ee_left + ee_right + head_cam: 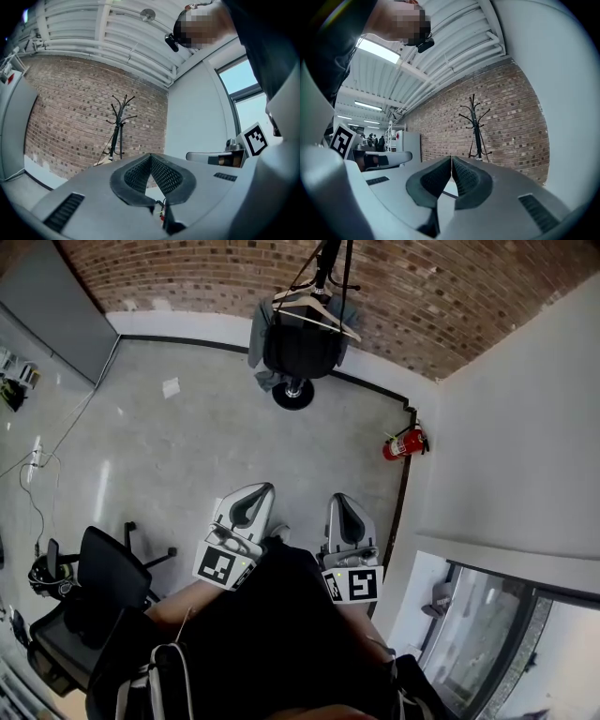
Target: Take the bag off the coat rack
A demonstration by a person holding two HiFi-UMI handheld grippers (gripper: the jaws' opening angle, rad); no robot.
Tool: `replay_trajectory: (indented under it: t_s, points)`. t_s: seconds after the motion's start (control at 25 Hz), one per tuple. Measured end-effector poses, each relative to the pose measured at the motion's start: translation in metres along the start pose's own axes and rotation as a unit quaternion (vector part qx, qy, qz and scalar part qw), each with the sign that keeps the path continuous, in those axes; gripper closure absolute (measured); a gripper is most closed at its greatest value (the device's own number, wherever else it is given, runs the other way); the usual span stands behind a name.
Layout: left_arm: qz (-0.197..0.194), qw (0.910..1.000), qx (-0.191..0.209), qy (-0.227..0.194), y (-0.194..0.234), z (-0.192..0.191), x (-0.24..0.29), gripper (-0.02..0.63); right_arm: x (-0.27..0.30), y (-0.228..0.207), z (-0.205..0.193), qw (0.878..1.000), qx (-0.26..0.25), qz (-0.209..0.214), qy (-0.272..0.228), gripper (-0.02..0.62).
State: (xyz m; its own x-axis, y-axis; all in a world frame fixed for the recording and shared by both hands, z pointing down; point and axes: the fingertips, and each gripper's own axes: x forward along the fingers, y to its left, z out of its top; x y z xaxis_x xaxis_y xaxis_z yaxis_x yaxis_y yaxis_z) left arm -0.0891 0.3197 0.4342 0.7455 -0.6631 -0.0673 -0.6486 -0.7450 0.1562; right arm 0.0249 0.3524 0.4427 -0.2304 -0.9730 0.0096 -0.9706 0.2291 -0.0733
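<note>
Well ahead of both hand-held grippers, a dark bag (300, 348) is hanging on the coat rack (325, 263) by the brick wall (450, 296). The left hand-held gripper (257, 495) and the right hand-held gripper (341, 502) are hovering level, side by side, jaws pressed together on nothing. A red fire extinguisher (403, 443) is sitting further right, on the floor.

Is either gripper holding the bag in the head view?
No, the left gripper and right gripper are shut and empty, while the bag hangs on the coat rack well away from them.
</note>
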Motion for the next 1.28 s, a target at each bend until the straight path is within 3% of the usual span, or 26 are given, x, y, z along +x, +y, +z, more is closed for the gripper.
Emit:
replay_trajectory:
  t_s: [0.2,0.48,0.64,0.8,1.08,1.28]
  points:
    - [-0.009,0.9991,0.040,0.007,-0.014,-0.002,-0.001,0.588,-0.006,-0.004,-0.002,1.000,0.002,0.007,0.002,0.575]
    - [0.007,0.9993,0.032,0.019,-0.009,-0.005,0.007,0.588,-0.002,-0.018,-0.004,1.000,0.011,0.003,0.003,0.575]
    - [0.008,0.9995,0.020,-0.022,0.003,0.013,0.024,0.588,0.008,-0.025,-0.006,1.000,0.011,-0.005,0.007,0.575]
    - [0.002,1.0000,0.006,0.005,0.011,0.002,0.042,0.588,0.021,-0.040,-0.008,1.000,0.010,-0.020,0.012,0.575]
    - [-0.013,0.9999,0.007,0.005,0.030,0.003,0.086,0.588,0.058,-0.063,0.001,0.999,0.019,-0.044,0.007,0.575]
    - [-0.031,0.9990,0.032,0.010,0.042,0.005,0.116,0.588,0.095,-0.074,0.008,0.999,0.004,-0.041,0.016,0.575]
